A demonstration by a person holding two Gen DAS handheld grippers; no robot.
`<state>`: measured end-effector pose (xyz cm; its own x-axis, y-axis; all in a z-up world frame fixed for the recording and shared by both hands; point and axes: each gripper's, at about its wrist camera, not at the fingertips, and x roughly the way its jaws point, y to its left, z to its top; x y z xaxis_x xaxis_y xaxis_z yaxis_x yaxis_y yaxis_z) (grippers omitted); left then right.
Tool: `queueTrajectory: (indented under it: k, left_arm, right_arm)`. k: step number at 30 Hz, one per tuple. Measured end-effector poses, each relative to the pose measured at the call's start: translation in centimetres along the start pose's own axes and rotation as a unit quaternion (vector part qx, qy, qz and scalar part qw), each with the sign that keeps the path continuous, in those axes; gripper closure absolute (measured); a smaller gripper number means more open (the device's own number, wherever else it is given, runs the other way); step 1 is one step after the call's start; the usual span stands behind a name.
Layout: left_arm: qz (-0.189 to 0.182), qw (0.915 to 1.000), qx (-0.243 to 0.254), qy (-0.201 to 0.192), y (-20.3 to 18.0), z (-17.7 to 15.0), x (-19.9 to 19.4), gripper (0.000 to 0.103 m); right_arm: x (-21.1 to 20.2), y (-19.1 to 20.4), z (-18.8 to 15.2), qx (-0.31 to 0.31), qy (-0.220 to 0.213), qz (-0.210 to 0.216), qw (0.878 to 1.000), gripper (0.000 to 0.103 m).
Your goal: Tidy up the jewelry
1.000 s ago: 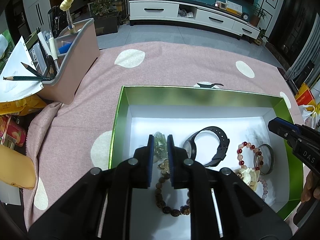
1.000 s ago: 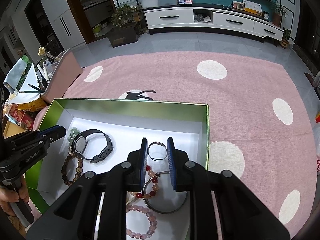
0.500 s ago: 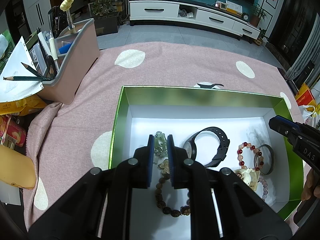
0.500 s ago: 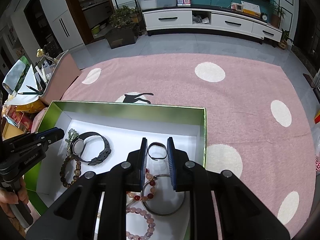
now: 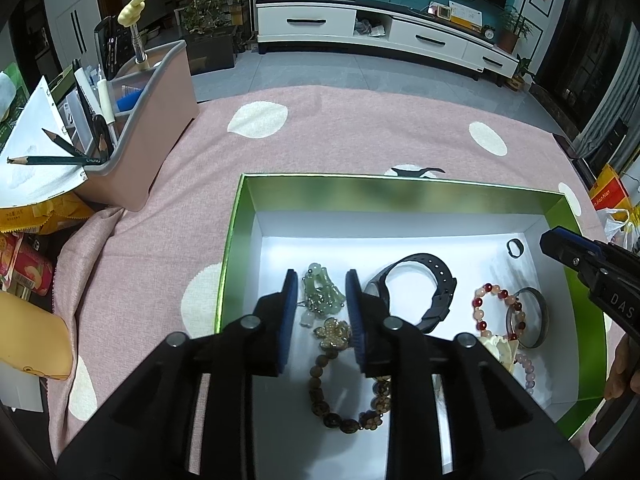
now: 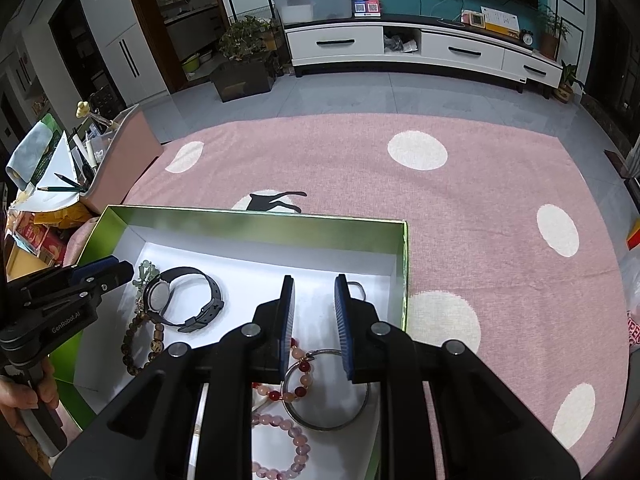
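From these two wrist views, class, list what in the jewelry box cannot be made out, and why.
- Brown bead bracelet: left wrist view, right side behind left gripper, jaws opening.
- Pink bracelet: right wrist view, cut by right gripper body.
- Small ring: too small for detail.
- Watch face: unreadable.

Both of my wrist views are sharp at the centre, with strong fisheye bending and dark vignetted corners that curve the TV cabinet (image 5: 384, 36) and the floor lines. Light falls from above and is brightest on the white floor of the green box (image 5: 400, 224), which nearly washes out, while its inner walls carry a soft blurred sheen. My gripper arms cast only faint shadows; the background room is dimmer.
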<state>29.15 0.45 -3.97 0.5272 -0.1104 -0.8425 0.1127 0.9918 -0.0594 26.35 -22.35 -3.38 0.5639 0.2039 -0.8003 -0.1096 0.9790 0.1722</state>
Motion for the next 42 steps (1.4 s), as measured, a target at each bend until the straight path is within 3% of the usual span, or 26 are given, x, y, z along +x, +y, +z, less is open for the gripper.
queueTrajectory:
  k: [2, 5, 7, 10, 17, 21, 26, 32, 34, 36, 39, 42]
  left_arm:
    - [0.001, 1.0000, 0.002, -0.002, -0.2, -0.1, -0.1, 0.067]
    - [-0.001, 1.0000, 0.001, -0.003, -0.3, -0.2, -0.3, 0.062]
    - [-0.002, 1.0000, 0.001, -0.003, -0.3, -0.3, -0.5, 0.061]
    - [-0.002, 1.0000, 0.002, -0.006, -0.4, -0.4, -0.9, 0.051]
    - [-0.003, 0.9998, 0.010, -0.016, -1.1, -0.5, -2.2, 0.040]
    - [0.001, 0.9996, 0.015, -0.023, -1.4, -0.5, -3.0, 0.034]
    - [0.009, 0.9993, 0.017, -0.032, -1.7, -0.7, -4.1, 0.017]
    - [0.024, 0.9985, 0.020, -0.044, -1.8, -1.2, -5.8, 0.004]
    - [0.035, 0.9978, 0.021, -0.051, -1.8, -1.4, -6.5, 0.002]
    - [0.043, 0.9971, 0.024, -0.059, -1.8, -1.6, -7.1, 0.002]
    - [0.059, 0.9953, 0.027, -0.072, -1.9, -1.9, -8.5, 0.002]
    - [0.053, 0.9949, 0.030, -0.080, -2.0, -2.2, -9.8, 0.002]
  right_arm:
    - [-0.1, 0.0, 0.0, -0.001, -0.001, -0.001, 1.000, 0.083]
    - [-0.4, 0.1, -0.1, -0.003, -0.004, -0.002, 1.000, 0.080]
    - [-0.7, 0.2, -0.2, -0.003, -0.007, 0.000, 1.000, 0.072]
    - [-1.3, 0.4, -0.4, -0.007, -0.011, 0.000, 1.000, 0.071]
    - [-2.4, 0.6, -0.8, -0.011, -0.017, -0.002, 1.000, 0.062]
    - [-3.0, 0.4, -0.9, -0.008, -0.021, -0.007, 1.000, 0.049]
    - [-4.0, 0.1, -1.2, -0.003, -0.023, -0.012, 1.000, 0.038]
    - [-5.4, 0.0, -1.5, -0.006, -0.023, -0.028, 0.999, 0.015]
    - [-6.0, 0.3, -1.7, -0.016, -0.021, -0.042, 0.999, 0.004]
    - [-6.5, 0.7, -1.9, -0.028, -0.022, -0.049, 0.998, 0.001]
    - [-7.3, 1.5, -2.3, -0.044, -0.025, -0.058, 0.997, 0.001]
    - [-8.3, 2.2, -2.6, -0.057, -0.031, -0.070, 0.995, 0.001]
